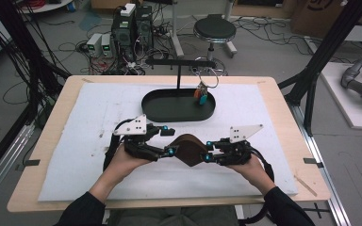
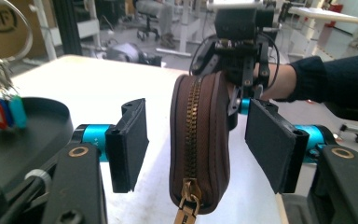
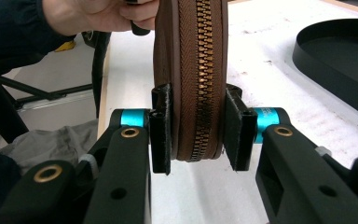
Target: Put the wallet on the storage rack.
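Brown zipped pouch (image 1: 190,149), its pull tab cut off in the left gripper view, hangs above the worktop's near edge, clamped by the right gripper (image 1: 209,157), the left gripper (image 1: 170,151) standing released beside it.

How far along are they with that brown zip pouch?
Done: the right gripper is clamped on one end of the brown pouch, holding it off the table. In hand: the left gripper stands open around the other end, by the zip pull. Left: the zip looks closed.
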Demonstrator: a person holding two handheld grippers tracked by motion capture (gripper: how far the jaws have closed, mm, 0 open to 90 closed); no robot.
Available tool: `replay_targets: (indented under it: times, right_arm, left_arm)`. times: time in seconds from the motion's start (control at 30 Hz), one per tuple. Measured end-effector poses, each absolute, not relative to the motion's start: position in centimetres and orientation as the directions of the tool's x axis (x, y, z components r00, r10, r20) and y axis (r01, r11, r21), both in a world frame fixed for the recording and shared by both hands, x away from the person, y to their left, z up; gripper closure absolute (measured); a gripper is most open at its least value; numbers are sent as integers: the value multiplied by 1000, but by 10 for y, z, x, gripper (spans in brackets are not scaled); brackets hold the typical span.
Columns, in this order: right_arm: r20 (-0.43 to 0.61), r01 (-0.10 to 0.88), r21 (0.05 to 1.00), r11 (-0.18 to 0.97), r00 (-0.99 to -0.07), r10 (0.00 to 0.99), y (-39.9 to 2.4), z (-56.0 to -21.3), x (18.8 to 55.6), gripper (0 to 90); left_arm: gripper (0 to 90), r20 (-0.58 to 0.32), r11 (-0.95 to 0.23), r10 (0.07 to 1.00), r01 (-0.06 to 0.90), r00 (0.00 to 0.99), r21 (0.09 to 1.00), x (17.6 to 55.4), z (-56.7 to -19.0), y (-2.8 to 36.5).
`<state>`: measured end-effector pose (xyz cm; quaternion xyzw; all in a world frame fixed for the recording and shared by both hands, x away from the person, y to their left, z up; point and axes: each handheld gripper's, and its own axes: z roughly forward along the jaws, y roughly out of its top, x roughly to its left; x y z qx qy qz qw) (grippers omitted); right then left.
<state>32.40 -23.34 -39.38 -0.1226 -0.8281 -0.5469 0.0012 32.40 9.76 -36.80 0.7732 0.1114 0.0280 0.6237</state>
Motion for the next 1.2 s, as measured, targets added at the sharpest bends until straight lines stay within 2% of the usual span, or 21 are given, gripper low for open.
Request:
replay_targets:
  times: [0.23, 0.33, 0.57, 0.73, 0.83, 0.9, 1.03, 1.13, 1.17, 1.2]
  right_arm:
    - [123, 186, 902, 390, -976, 180, -231, -394, 322, 680]
    - [115, 176, 900, 399, -978, 171, -230, -394, 322, 680]
    - [108, 166, 898, 407, -981, 161, -228, -395, 321, 680]
    - [103, 159, 902, 401, -982, 159, -228, -394, 321, 651]
    - [106, 166, 910, 379, -979, 175, -231, -393, 322, 564]
    - [109, 182, 921, 345, -969, 220, -238, -391, 325, 431]
    - [115, 202, 930, 308, -954, 278, -249, -387, 327, 411]
    - [114, 220, 941, 256, -921, 373, -264, -384, 331, 389]
    - [101, 220, 948, 229, -893, 439, -273, -383, 333, 388]
    - [101, 220, 948, 229, -893, 439, -273, -383, 333, 388]
  left_arm:
    - [383, -159, -252, 166, 197, 973, 947, 328, -373, 90]
    - [412, -175, -260, 155, 211, 972, 942, 328, -374, 88]
    - [605, -153, -285, 134, 186, 979, 940, 327, -375, 87]
    - [662, -149, -267, 118, 176, 982, 947, 327, -375, 88]
    - [675, -125, -271, 129, 156, 984, 950, 327, -374, 89]
    - [679, -125, -264, 137, 158, 983, 951, 328, -373, 91]
    - [680, -111, -241, 179, 153, 978, 958, 331, -371, 97]
    - [680, -90, -217, 227, 140, 970, 966, 334, -367, 102]
    - [680, -83, -205, 244, 135, 966, 969, 336, -366, 104]
    - [680, -79, -196, 259, 133, 963, 972, 337, -365, 105]
